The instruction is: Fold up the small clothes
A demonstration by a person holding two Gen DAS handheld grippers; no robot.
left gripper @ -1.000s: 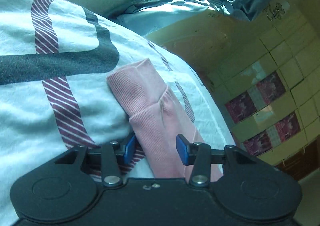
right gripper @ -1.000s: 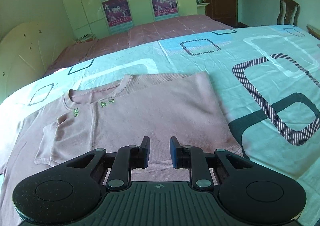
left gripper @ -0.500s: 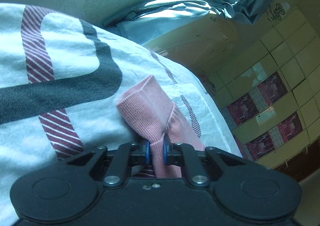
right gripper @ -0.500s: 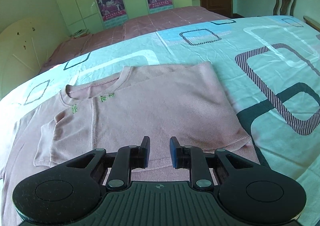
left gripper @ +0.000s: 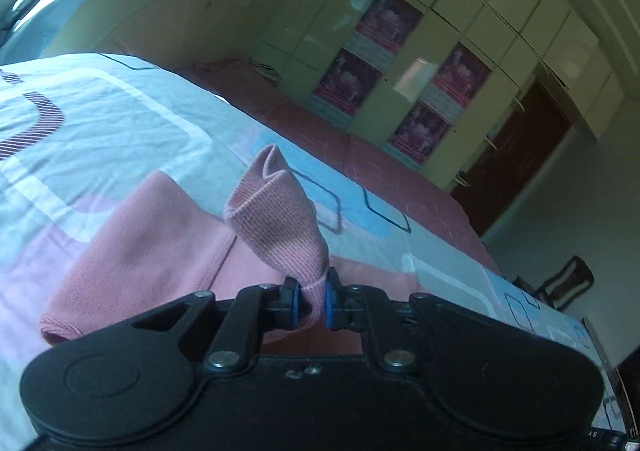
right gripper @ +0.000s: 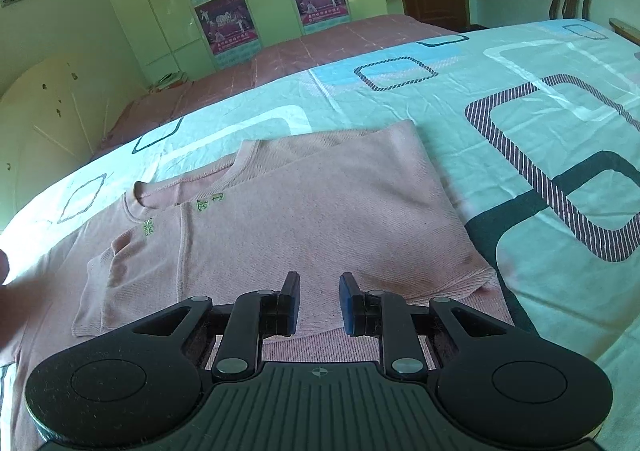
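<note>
Two grippers were in view, one engaged and one idle. The left gripper (left gripper: 310, 301) had its jaws closed tight on the cuff end of the pink sleeve (left gripper: 276, 219), which rose from the pinch in a loose, open-mouthed tube, clear of the bed (left gripper: 120, 123). Holding it by the end appeared meant to let the sleeve trail and be carried across the body. The pink top (right gripper: 304, 223) lay flat on the patterned bedsheet, neckline away from the right gripper (right gripper: 319, 303), its right-hand side already turned in to a straight edge. The right gripper's jaws stood narrowly apart and held nothing, poised just above the hem, seemingly placed to steady the cloth if it dragged.
</note>
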